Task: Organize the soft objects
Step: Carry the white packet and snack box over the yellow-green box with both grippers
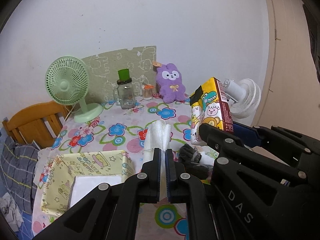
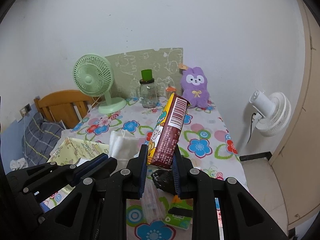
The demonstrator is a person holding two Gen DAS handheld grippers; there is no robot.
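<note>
- left tongs are pinched together on a white folded cloth, which sticks up out of the tips, above the flowery desk
- right tongs are clamped on a cartoon tissue pack, held up tilted, clear of the desk
- yellow fabric bin sits at the desk's near left edge, just beside the cloth
- dark gloves lie on the desk under the pack
- purple bunny plush sits at the back by the wall, green fan far left
</note>
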